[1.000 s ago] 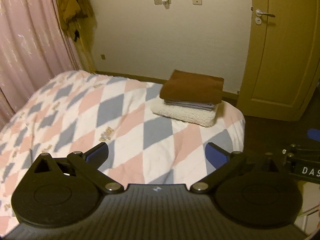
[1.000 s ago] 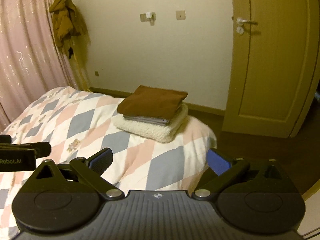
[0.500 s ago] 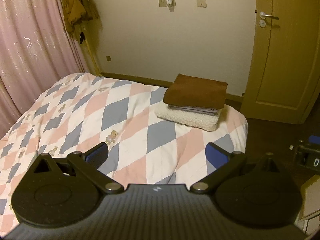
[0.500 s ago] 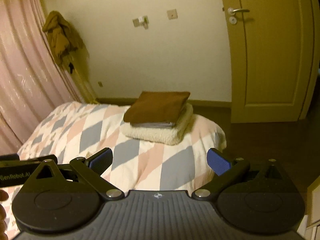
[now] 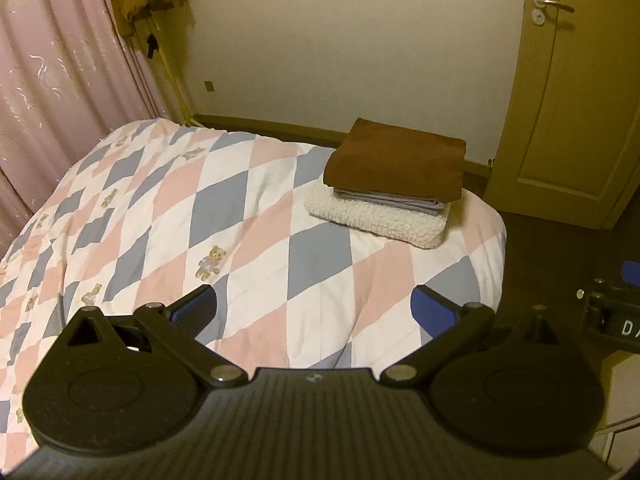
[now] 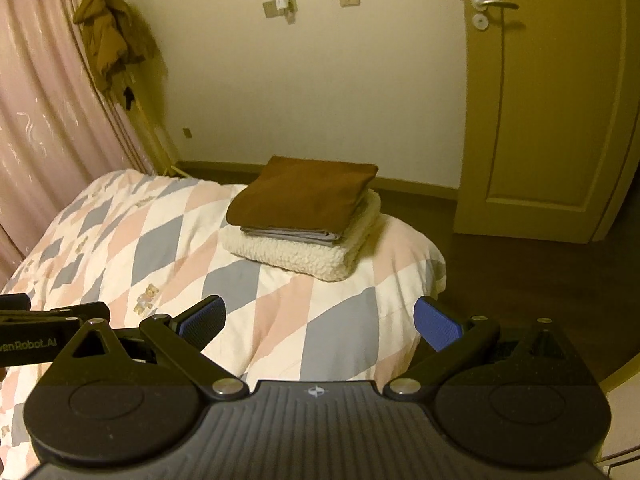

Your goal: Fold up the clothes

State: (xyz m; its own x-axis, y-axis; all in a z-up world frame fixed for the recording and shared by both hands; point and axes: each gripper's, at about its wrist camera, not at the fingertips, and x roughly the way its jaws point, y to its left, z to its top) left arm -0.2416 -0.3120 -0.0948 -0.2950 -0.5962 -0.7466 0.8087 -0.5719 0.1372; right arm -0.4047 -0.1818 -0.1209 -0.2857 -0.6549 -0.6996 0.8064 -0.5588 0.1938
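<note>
Left gripper [image 5: 314,306] spread wide, empty, above bed [image 5: 248,216]. Right gripper [image 6: 320,318] also spread wide, empty, over bed's near corner. Folded clothes [image 5: 394,182] stacked ahead of both: brown piece on top, grey in middle, white fleece beneath. Stack sits right of left gripper's centre, slightly left of right gripper's. Door [image 6: 544,100] beyond, right.
</note>
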